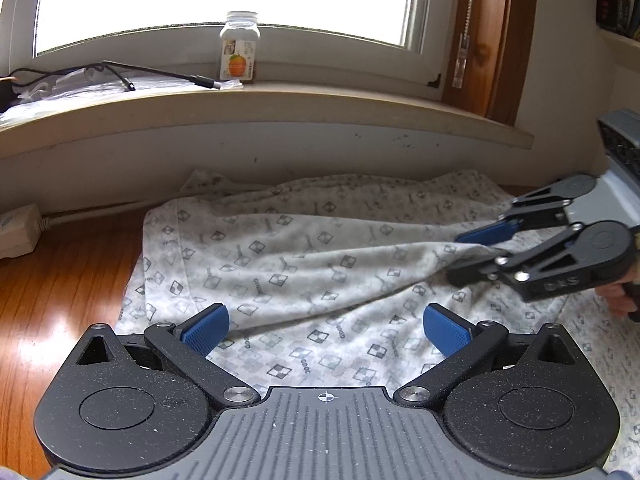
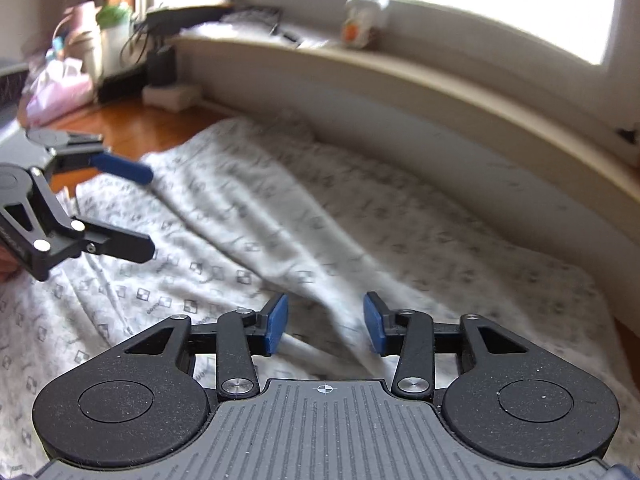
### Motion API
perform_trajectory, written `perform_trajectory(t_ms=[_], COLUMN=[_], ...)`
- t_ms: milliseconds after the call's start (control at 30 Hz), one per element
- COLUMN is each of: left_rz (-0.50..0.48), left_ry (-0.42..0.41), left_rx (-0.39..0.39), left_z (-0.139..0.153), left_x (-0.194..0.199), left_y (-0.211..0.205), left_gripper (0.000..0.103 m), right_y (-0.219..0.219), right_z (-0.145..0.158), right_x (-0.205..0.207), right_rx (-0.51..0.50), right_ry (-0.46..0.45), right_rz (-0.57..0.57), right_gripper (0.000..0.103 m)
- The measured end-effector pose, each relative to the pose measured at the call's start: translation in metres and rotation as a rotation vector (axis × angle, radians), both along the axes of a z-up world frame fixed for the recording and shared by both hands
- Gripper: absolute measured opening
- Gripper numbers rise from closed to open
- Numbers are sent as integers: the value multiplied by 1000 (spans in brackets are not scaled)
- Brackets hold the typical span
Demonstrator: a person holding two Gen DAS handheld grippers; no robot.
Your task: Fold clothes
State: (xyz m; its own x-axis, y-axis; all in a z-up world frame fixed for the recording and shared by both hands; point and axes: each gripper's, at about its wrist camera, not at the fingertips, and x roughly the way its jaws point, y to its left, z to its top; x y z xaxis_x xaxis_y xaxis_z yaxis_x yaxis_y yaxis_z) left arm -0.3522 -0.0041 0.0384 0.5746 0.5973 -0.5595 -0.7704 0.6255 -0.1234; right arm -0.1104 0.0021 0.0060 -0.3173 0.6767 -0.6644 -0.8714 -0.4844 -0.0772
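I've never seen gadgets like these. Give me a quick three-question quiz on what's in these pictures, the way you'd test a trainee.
1. True or false: the jaws of the left gripper are clamped on the patterned garment.
2. What stands on the window sill? A) a clear jar with an orange on its label; B) a mug; C) a lamp.
3. What kind of surface does the garment lie on?
Key: 1 false, those jaws stand wide open. 2 A. 3 a wooden surface.
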Motion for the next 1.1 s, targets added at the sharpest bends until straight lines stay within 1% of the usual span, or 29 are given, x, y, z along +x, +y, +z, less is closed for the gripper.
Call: perform_trajectory(t_ms=[33,67,133,267,333,433,467,533,567,600,633,700,733,767,800,867,900,1000,1033,1100], left_rz=[1,1,2,9,12,13,13,15,16,17,18,20,19,18,15,6,0,-13,-21,-47], left_ry=[0,0,-2,-16,-17,-12,-10,-6,-3,0,3,13,24,36,52,87,103,136,136,124], left_rx=[0,-1,2,9,6,2,2,2,2,3,3,6,6,6,10,27,43,105,119,132], left_z=[0,0,-1,-1,-2,-2,-2,-2,-3,-3,-3,-3,-3,-4,-5,-6,-6,-5,-4,-1], left_x=[0,0,-1,-4,-5,-5,-5,-5,-4,-4,-4,-2,0,2,4,10,13,23,26,35], left_y=[0,0,-1,-2,-2,-1,-1,-2,-2,-2,-2,-2,-1,-1,-2,-4,-7,-16,-19,-25], left_gripper=[103,103,103,103,103,103,103,103,103,103,103,103,103,103,103,103,103,103,103,103], right_y=[1,1,-3,-18,-27,-47,-55,-70,-78,-85,-92,-108,-115,-119,-121,-122,-121,-113,-109,-101], right_z=[1,5,18,59,78,103,110,120,123,121,118,111,106,99,91,72,61,26,15,-4], right_x=[2,6,18,59,86,138,160,208,230,249,263,283,288,287,282,269,262,235,225,205], right_rx=[6,25,95,237,288,355,379,439,465,465,440,388,362,334,301,229,193,107,90,80], right_ry=[11,26,49,70,65,17,-18,-113,-164,-210,-212,-144,-110,-76,-37,72,137,296,320,300], right_rz=[-9,-22,-62,-185,-247,-377,-443,-623,-729,-842,-894,-885,-871,-850,-822,-744,-696,-574,-539,-483], right_gripper=[4,3,3,3,3,3,3,3,9,22,27,41,45,52,54,55,57,58,58,59])
